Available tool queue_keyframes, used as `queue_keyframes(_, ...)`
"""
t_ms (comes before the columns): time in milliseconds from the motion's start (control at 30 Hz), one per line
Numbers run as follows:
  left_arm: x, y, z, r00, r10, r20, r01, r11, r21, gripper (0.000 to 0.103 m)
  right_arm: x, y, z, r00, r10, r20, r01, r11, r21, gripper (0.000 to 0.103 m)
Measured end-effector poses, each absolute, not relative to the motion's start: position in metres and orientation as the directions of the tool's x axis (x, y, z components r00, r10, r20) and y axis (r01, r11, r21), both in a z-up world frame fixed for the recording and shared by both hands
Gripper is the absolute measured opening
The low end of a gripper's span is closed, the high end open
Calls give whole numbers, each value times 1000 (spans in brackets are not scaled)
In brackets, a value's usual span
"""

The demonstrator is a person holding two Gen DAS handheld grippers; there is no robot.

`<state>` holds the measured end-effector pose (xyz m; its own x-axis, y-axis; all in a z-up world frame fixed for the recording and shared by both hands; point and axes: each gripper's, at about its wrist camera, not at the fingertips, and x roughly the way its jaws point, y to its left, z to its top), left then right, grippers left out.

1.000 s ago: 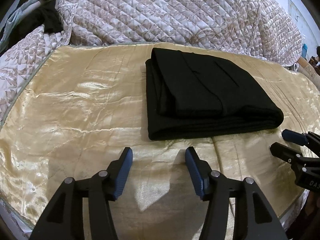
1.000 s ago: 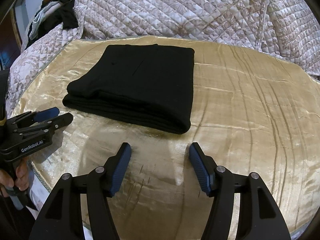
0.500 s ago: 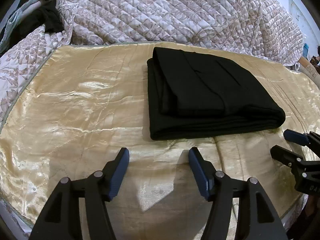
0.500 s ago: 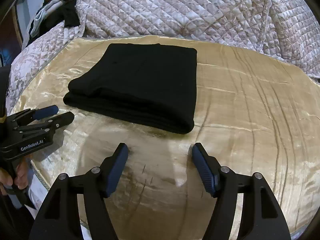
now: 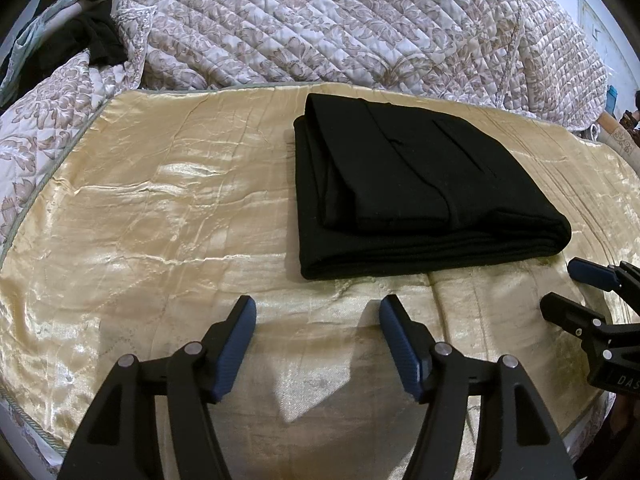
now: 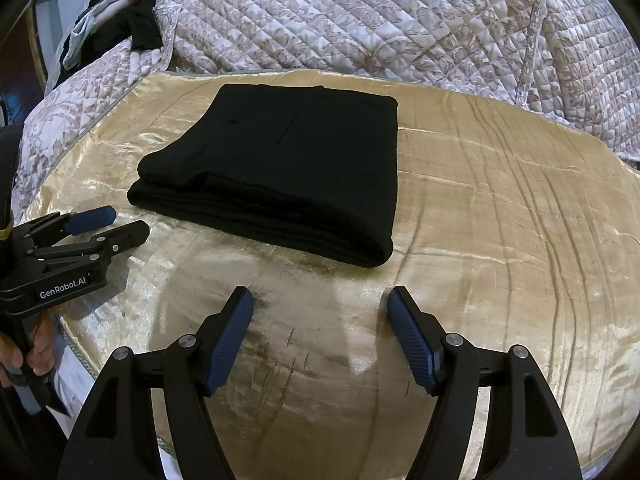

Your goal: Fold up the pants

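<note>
Black pants (image 5: 420,192) lie folded into a thick rectangle on a gold satin cover (image 5: 160,208). In the right wrist view the pants (image 6: 280,168) sit left of centre. My left gripper (image 5: 317,304) is open over bare satin just in front of the pants' near edge, with nothing between its fingers. My right gripper (image 6: 320,294) also hovers in front of the pants; its jaws are opening and hold nothing. Each gripper shows in the other's view: the right gripper (image 5: 560,286) at the right edge, the left gripper (image 6: 126,222) at the left edge.
A quilted floral bedspread (image 5: 360,20) is bunched up behind the satin cover. A heap of dark clothing (image 5: 92,36) lies at the back left. A person's hand (image 6: 24,356) grips the left gripper's handle. The bed's near edge (image 6: 76,340) runs below it.
Both grippers' fingers have spread wider apart. The pants and both hands have stayed where they were.
</note>
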<state>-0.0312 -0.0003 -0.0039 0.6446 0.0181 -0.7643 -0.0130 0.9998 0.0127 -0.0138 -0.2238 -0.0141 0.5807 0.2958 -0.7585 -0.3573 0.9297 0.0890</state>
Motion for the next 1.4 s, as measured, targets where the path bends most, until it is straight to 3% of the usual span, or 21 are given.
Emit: queue_keyframes(1400,-31,-2,-8,637,24,-770,-11,1000,22,76,-14,-221,-15,583,289,-759,-360,930,77,73)
